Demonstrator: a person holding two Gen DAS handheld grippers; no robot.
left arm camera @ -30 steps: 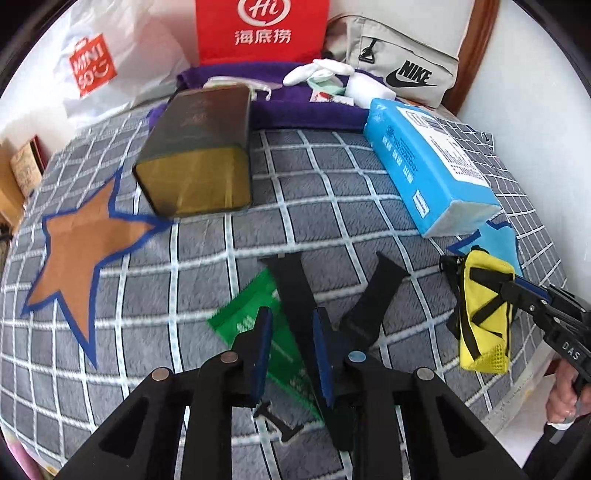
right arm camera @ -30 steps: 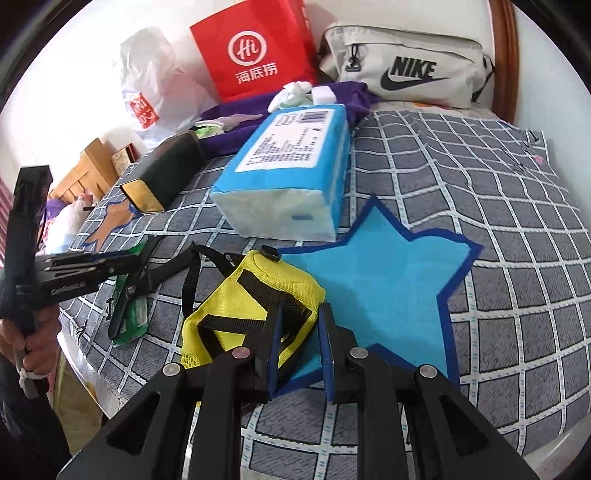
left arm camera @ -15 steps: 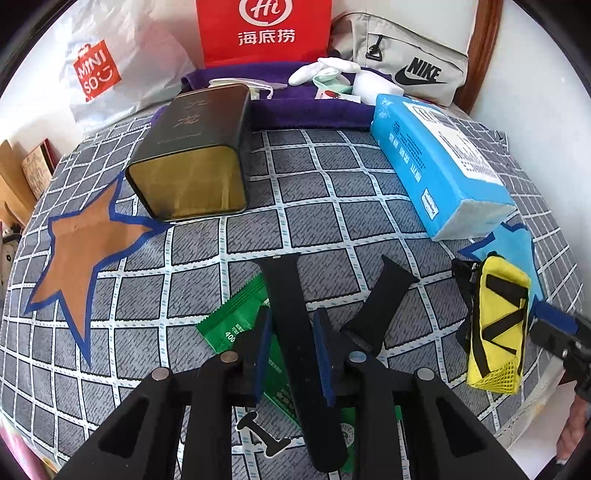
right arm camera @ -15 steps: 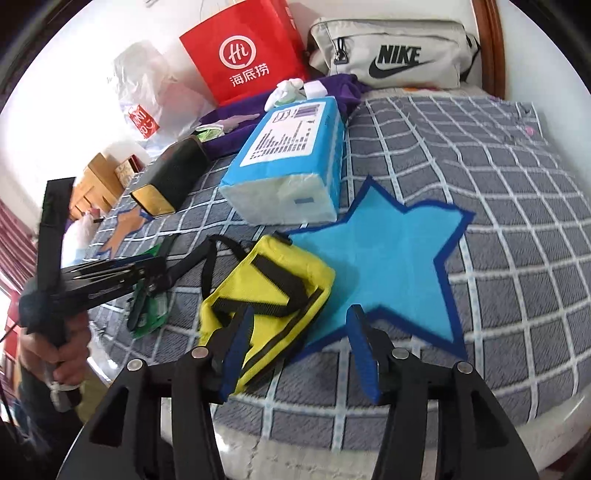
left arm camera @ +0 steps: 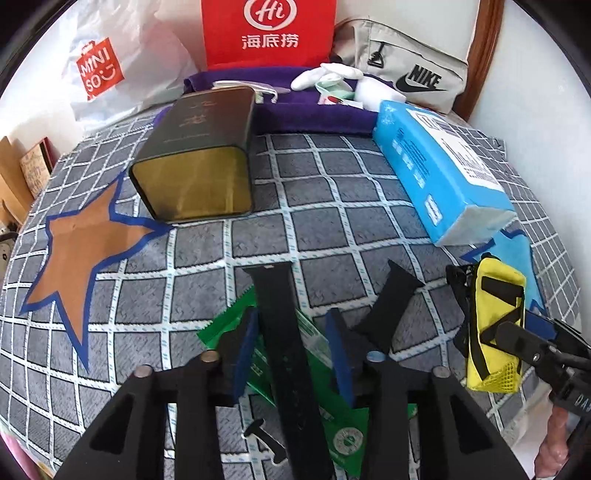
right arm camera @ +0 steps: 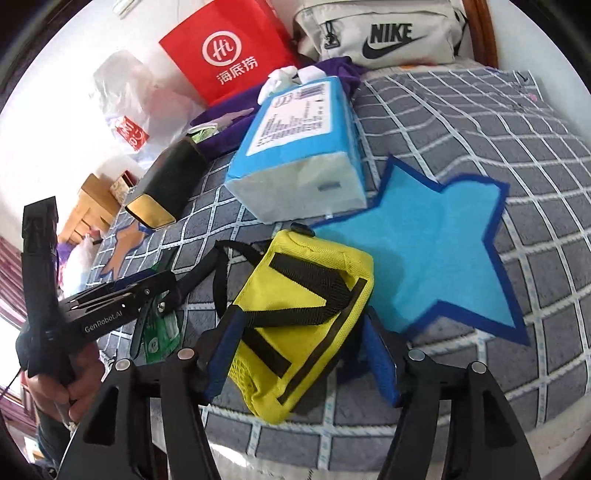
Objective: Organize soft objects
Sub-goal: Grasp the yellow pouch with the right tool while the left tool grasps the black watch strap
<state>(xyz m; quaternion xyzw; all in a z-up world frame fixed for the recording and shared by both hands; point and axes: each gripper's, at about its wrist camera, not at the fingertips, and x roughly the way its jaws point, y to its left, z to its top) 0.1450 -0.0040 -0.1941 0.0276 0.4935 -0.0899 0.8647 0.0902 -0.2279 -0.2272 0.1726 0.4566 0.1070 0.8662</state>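
**Soft things on the checked bed cover**

The yellow pouch [right arm camera: 306, 317] with black straps lies flat near the front edge, its far corner overlapping the blue star patch [right arm camera: 439, 258]. Just beyond it lies the blue tissue pack [right arm camera: 299, 147], its white end facing near. To the left, a black strap [left arm camera: 284, 332] lies lengthwise over a green sachet [left arm camera: 332, 417].

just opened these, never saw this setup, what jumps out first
The yellow pouch lies at the near edge, partly on the blue star, between the opening jaws of the right gripper. The left gripper, also opening, straddles a black strap on a green packet. Behind stand a red bag and a blue tissue pack.
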